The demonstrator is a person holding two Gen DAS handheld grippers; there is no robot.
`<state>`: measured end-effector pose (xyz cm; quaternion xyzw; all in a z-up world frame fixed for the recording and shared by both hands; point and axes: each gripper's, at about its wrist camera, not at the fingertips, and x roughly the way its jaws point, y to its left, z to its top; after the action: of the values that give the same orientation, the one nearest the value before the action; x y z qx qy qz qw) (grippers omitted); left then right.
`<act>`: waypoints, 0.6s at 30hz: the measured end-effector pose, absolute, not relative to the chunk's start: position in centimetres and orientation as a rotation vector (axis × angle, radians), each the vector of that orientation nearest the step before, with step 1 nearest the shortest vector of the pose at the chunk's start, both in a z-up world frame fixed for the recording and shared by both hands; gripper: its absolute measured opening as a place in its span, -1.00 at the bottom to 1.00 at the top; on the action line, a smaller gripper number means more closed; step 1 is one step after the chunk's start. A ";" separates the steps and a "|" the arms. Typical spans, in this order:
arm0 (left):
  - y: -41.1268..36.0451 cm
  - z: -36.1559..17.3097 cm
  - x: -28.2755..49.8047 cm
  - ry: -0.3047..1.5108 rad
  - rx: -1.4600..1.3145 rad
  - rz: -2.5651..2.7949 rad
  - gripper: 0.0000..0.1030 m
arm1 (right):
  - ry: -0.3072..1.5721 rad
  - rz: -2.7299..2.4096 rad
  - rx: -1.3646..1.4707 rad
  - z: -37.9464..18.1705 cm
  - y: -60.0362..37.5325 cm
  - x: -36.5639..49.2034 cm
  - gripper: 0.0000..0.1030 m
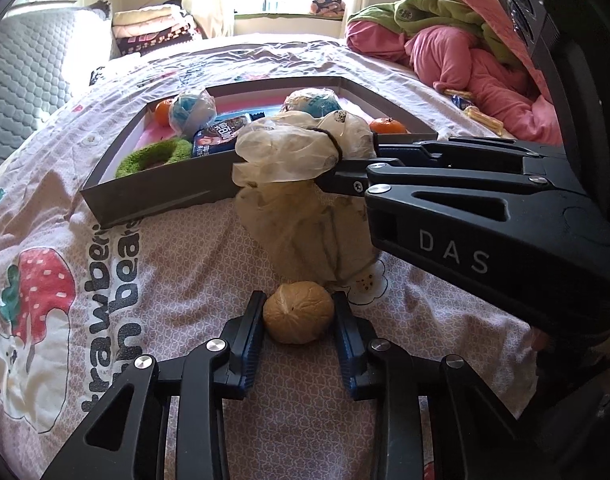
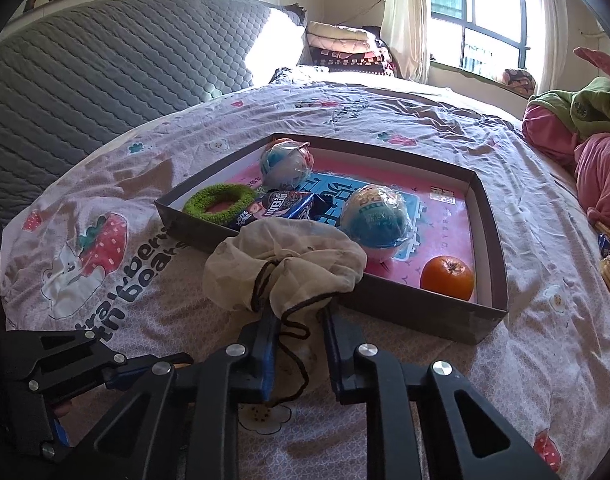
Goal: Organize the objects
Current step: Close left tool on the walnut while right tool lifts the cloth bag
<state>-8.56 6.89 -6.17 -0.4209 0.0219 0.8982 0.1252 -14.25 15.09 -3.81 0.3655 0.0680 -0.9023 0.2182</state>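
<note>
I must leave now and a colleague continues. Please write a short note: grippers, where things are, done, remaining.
Right gripper: shut on the mesh bag, held up by its neck.
Left gripper: fingers on both sides of the walnut on the bedsheet, below the bag.
Box: already holds two wrapped balls, green ring, snack packet, oranges.
Left: walnut and bag; snacks by the pink blanket.

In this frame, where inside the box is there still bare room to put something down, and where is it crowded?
Inside the box, the pink floor is bare along the far wall, between the two wrapped balls and the far right corner, above the orange. The near left end is crowded: green ring and snack packet, with the mesh bag against the near wall.
</note>
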 end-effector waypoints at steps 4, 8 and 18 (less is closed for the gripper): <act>6.8 -5.9 -8.5 0.060 -1.217 2.625 -0.36 | 0.183 -2.499 0.991 -3.5 15.1 -14.1 -0.60; 6.8 -5.5 -8.4 0.063 -1.202 2.642 -0.36 | 0.180 -2.505 0.967 -3.1 15.1 -13.9 -0.60; 6.1 -3.9 -8.3 0.061 -1.158 2.683 -0.36 | 0.125 -2.533 0.887 -1.6 15.8 -13.2 -0.60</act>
<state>-8.27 6.13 -3.95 -0.3937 0.0207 0.9125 0.1090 -13.24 15.83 -1.56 0.3216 0.0455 -0.9185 0.2256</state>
